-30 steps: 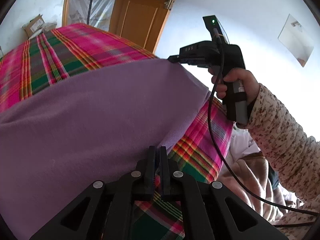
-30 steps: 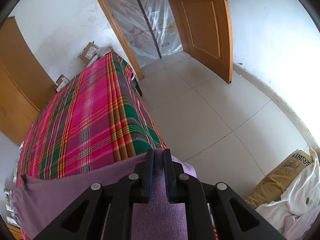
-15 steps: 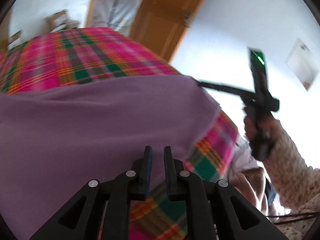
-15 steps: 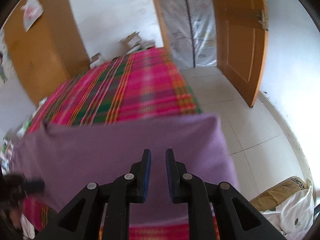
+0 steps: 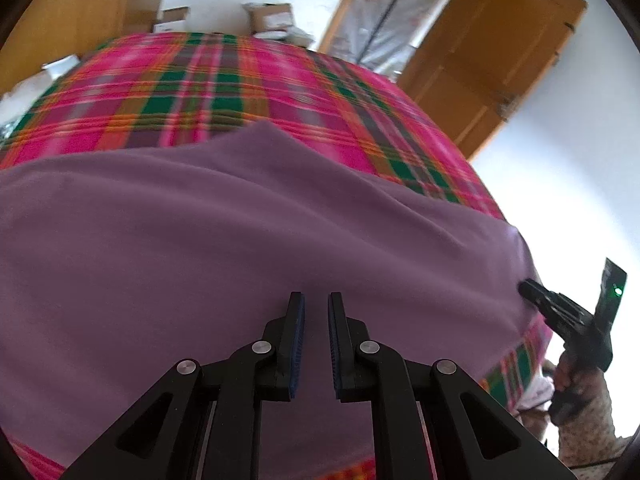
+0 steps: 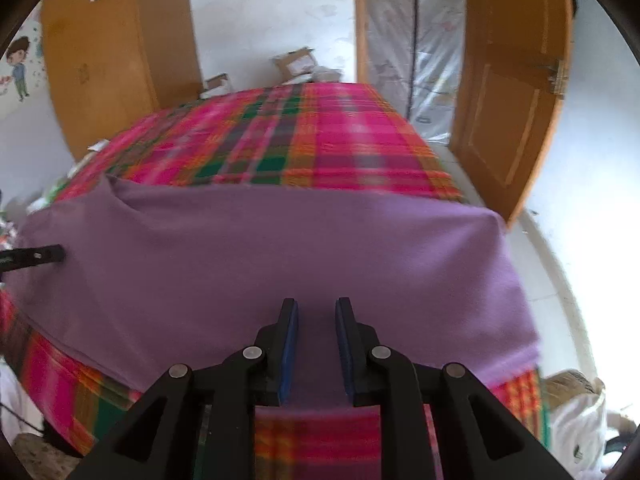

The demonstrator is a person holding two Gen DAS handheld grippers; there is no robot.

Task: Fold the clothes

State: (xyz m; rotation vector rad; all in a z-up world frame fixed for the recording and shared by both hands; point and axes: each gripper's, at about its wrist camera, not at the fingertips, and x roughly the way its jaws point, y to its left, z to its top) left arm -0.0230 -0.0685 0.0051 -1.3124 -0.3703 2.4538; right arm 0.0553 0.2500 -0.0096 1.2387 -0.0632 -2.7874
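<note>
Right wrist view: purple cloth (image 6: 280, 256) lies flat across the plaid bed's (image 6: 320, 140) near end, its right edge at the bed's edge. Right claw (image 6: 316, 320), just opening, and left claw (image 5: 316, 320) hover narrowly parted, empty.

No text, label, brand or number can be read in either view; the cardboard boxes (image 6: 294, 62) by the far wall are too blurred.
</note>
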